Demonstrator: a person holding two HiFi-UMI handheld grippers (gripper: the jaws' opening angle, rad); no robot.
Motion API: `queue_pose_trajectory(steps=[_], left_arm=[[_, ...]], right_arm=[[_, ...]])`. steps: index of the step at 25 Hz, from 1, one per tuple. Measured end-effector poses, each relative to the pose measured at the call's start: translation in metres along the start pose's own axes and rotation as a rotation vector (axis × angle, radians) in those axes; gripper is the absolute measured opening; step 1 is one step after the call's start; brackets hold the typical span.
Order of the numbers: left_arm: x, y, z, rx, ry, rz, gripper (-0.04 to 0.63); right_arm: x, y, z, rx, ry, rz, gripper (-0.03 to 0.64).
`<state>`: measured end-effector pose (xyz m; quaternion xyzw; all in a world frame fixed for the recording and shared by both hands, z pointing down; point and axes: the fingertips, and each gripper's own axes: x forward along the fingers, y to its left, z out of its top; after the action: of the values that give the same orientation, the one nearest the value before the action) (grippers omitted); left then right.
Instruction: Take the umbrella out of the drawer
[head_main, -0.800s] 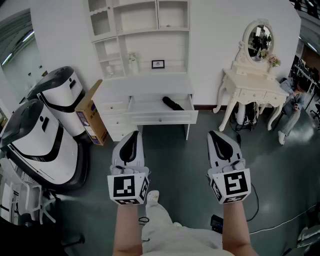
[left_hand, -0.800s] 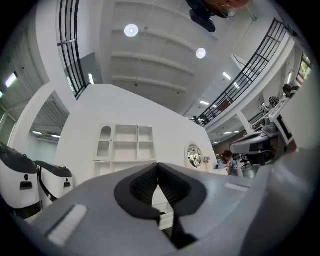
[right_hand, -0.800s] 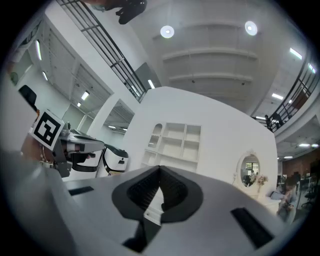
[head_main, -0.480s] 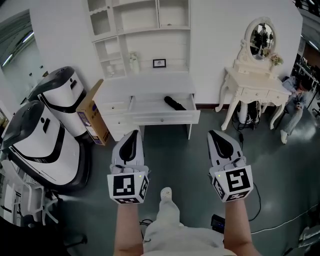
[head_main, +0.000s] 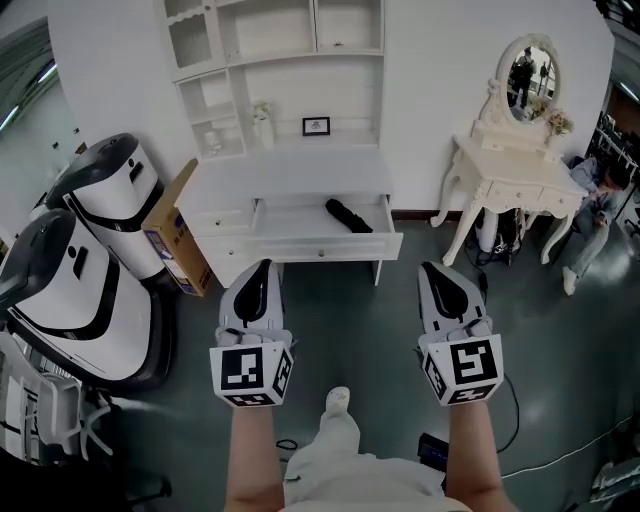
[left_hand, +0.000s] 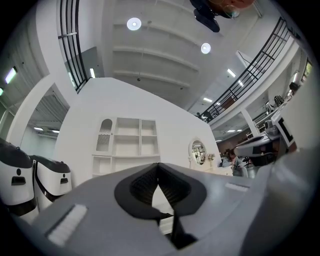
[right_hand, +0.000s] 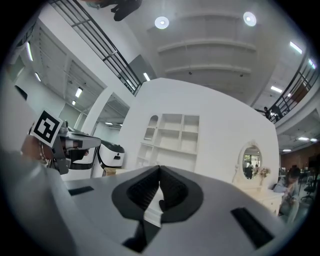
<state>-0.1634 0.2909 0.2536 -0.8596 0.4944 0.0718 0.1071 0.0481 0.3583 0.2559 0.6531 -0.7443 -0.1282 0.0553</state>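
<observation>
A black folded umbrella (head_main: 347, 215) lies in the pulled-out drawer (head_main: 322, 243) of a white desk at the back wall. My left gripper (head_main: 258, 277) and right gripper (head_main: 438, 274) are held side by side in front of me, well short of the desk, both pointing toward it. Each is shut, jaws meeting at the tip, with nothing between them. In the left gripper view the left gripper (left_hand: 158, 166) faces the white shelf unit (left_hand: 126, 138); in the right gripper view the right gripper (right_hand: 159, 169) faces the same unit.
White shelving (head_main: 275, 70) stands on the desk. A brown cardboard box (head_main: 172, 234) leans at the desk's left, beside two large white machines (head_main: 75, 270). A white dressing table with an oval mirror (head_main: 512, 180) stands at the right. Cables (head_main: 545, 440) lie on the dark floor.
The desk and open drawer have drawn slightly nearer and lower in the head view. One foot has stepped forward. Both grippers keep their pose, shut.
</observation>
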Motion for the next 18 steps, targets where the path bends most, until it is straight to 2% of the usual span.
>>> queue_pose_trajectory(steps=[6,11,18], left_arm=[[0.065,0.02,-0.018,-0.013,0.016,-0.004,0.008],[0.122,0.036,-0.033,-0.026,0.027,-0.026,0.008],[0.197,0.059,-0.051,-0.035,0.02,-0.052,0.008]], right_arm=[[0.069,-0.017,-0.006,0.02,-0.022,0.041,0.008],[0.123,-0.04,-0.009,0.026,-0.034,-0.003,0.008],[0.191,-0.054,-0.023,0.018,-0.009,0.009,0.008]])
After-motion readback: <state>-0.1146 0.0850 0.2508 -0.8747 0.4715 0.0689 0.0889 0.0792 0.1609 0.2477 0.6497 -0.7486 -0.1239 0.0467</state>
